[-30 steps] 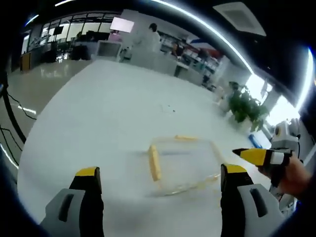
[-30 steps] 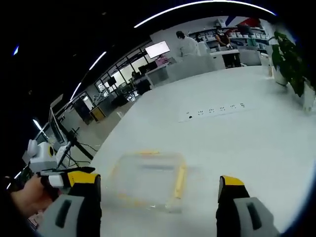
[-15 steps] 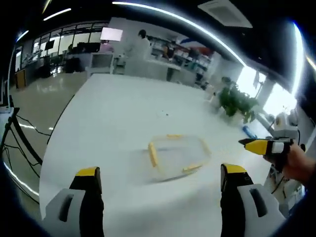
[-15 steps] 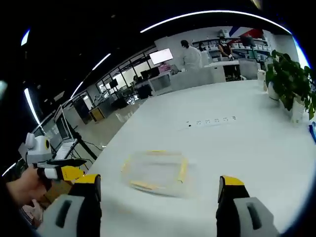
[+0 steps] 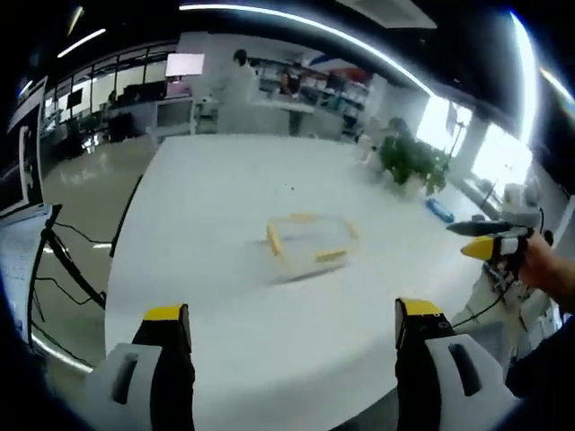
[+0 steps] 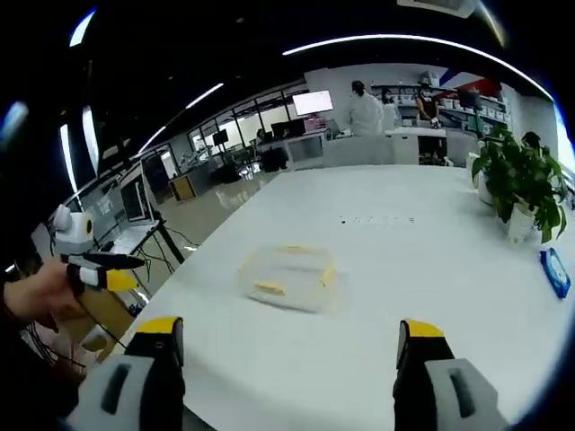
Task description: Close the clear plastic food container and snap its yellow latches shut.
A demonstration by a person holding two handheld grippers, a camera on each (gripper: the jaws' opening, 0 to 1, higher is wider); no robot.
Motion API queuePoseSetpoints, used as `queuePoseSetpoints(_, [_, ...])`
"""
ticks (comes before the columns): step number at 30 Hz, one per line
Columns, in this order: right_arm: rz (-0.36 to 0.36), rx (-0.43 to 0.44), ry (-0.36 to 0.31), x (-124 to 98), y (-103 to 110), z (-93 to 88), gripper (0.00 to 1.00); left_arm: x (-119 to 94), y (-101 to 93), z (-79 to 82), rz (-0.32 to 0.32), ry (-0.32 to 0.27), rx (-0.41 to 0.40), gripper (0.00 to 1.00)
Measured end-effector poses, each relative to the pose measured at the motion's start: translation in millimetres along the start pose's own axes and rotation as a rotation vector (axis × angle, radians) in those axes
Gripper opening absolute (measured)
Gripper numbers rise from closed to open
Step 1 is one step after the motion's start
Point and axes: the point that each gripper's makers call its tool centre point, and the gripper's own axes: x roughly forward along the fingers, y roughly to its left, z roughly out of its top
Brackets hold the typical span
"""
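Note:
The clear plastic food container [image 5: 308, 244] with yellow latches lies flat on the white table [image 5: 225, 189], lid on it, well ahead of both grippers. My left gripper [image 5: 287, 328] is open, its yellow-tipped jaws wide apart and empty, near the table's front edge. In the right gripper view the container [image 6: 289, 275] sits mid-table, and my right gripper [image 6: 286, 339] is open and empty too. The right gripper [image 5: 490, 244] enters the left gripper view at the far right, held by a hand. The left gripper [image 6: 99, 274] shows at the left of the right gripper view.
A potted plant [image 6: 514, 184] and a blue object [image 6: 554, 272] stand on the table's right side. A row of sockets [image 6: 377, 219] is set in the tabletop beyond the container. People stand at benches [image 6: 368, 112] far behind. Cables and a stand [image 5: 63, 260] are on the floor left.
Both cameras have pulled back and up from the container, which now looks smaller and farther. Both grippers stay open and empty.

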Motion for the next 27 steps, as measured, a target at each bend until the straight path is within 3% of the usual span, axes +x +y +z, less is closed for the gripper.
queuePoseSetpoints(8, [-0.021,-0.019,-0.015,-39.9,1.2,-23.8,1.00,-29.5,-4.0,-27.3,-0.010,0.018,0.011,0.99])
queuePoseSetpoints(11, [-0.025,-0.091,-0.050,-51.2,-1.4,-27.7,1.00,-37.3,-3.5,-40.7,0.007,0.031,0.088,0.99])
queuePoseSetpoints(12, [-0.028,-0.107,-0.043,-56.1,-2.2,-34.5,1.00,-39.5,-5.3,-44.2,0.002,0.033,0.081,0.99])
queuePoseSetpoints(16, [-0.028,-0.078,-0.032,-66.0,-6.2,-52.7,1.00,-49.7,-8.6,-55.3,-0.016,0.005,0.089,0.99])
queuePoseSetpoints(20, [-0.050,-0.053,-0.003,-74.3,-14.9,-69.7,1.00,-54.5,-11.3,-71.8,-0.024,0.032,0.050,0.99])
queuePoseSetpoints(24, [-0.040,-0.024,-0.018,-79.2,-17.9,-73.5,1.00,-56.4,-7.8,-82.1,0.016,0.054,0.112,0.99])
queuePoseSetpoints(27, [-0.013,0.000,-0.030,-81.8,-13.8,-74.0,1.00,-57.9,-11.9,-85.2,0.002,0.046,0.077,0.99])
